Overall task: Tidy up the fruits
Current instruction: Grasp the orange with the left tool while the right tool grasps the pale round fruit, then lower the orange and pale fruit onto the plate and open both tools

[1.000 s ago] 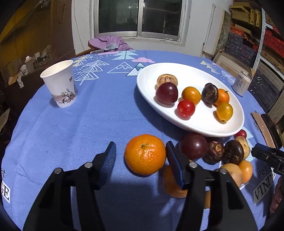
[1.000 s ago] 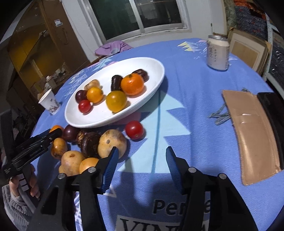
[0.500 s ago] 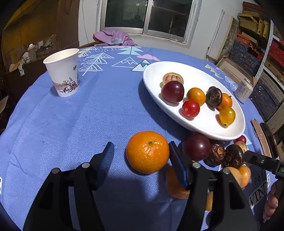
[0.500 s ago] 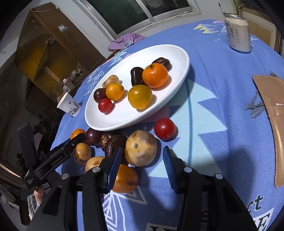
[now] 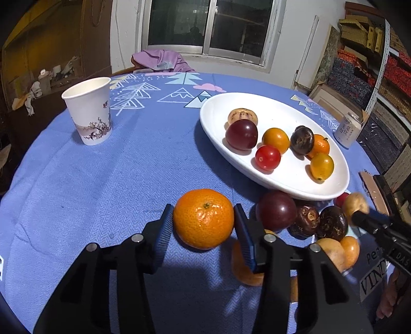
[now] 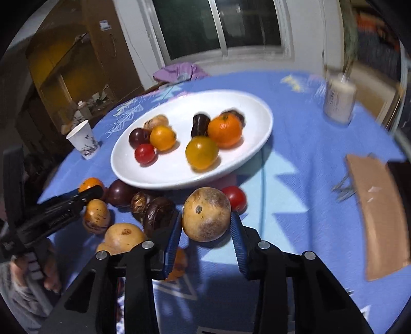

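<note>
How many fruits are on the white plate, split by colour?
On the white plate:
orange or yellow-orange fruit: 3
dark brown fruit: 2
dark purple plum: 1
red cherry tomato: 1
tan fruit: 1
Total: 8

Both cameras sit just behind their grippers and look forward and downward along the fingers across the blue-clothed counter (image 5: pixel 108 179) toward the window (image 5: pixel 213 25). The left view looks from close over the left gripper (image 5: pixel 203 226), with the plate (image 5: pixel 218 113) ahead to its right and the cup (image 5: pixel 88 110) to its left. The right view, blurred, looks from over the right gripper (image 6: pixel 205 231), with the plate (image 6: pixel 257 108) straight ahead. Both views share the plate, cup (image 6: pixel 82 140), can (image 5: pixel 348 129) (image 6: pixel 339 100), the fruit pile (image 5: pixel 308 221) (image 6: pixel 143 208) and the window (image 6: pixel 218 23); each shows the other gripper at its edge.
</note>
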